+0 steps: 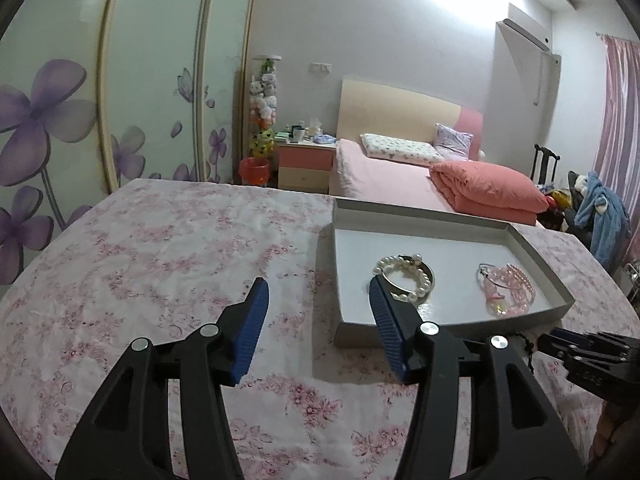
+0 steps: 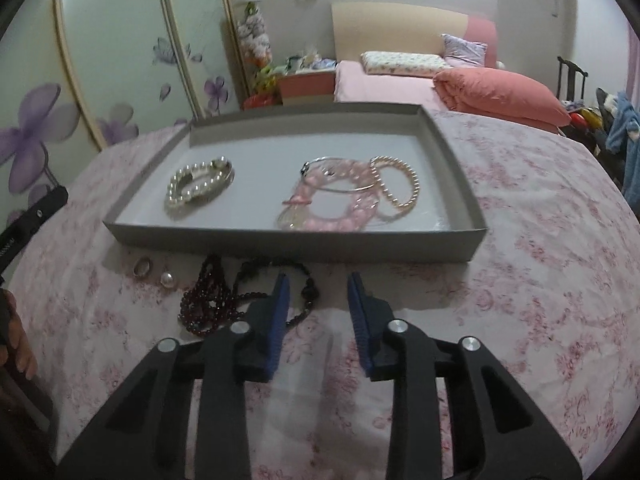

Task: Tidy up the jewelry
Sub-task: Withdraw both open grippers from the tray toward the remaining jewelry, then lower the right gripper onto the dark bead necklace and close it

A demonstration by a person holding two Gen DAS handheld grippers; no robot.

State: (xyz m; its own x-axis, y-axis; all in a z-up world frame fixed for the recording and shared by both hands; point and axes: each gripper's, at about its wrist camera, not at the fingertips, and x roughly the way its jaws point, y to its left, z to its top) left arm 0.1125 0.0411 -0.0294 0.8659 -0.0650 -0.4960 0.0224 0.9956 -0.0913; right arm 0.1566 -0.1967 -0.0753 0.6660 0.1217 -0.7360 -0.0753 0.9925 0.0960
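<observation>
A shallow grey tray (image 2: pixel 280 242) (image 1: pixel 532 254) sits on the floral tablecloth. Inside lie a white pearl bracelet with a metal bangle (image 2: pixel 198 186) (image 1: pixel 406 276) at the left, and a pile of pink bead bracelets, a silver bangle and a pearl string (image 2: pixel 352 192) (image 1: pixel 506 288) at the right. In front of the tray lie dark red bead strands (image 2: pixel 212 300), a black bead bracelet (image 2: pixel 308 292), a ring (image 2: pixel 143 267) and a pearl earring (image 2: pixel 167 279). My right gripper (image 2: pixel 318 284) is open and empty, just right of the black beads. My left gripper (image 1: pixel 318 292) is open and empty by the tray's left edge.
The table is covered with a pink floral cloth (image 1: pixel 160 260). Behind it stand a bed with pink bedding (image 1: pixel 480 188), a nightstand (image 1: pixel 306 164) and a flower-printed wardrobe (image 1: pixel 60 120). The right gripper shows at the right edge of the left wrist view (image 1: pixel 560 340).
</observation>
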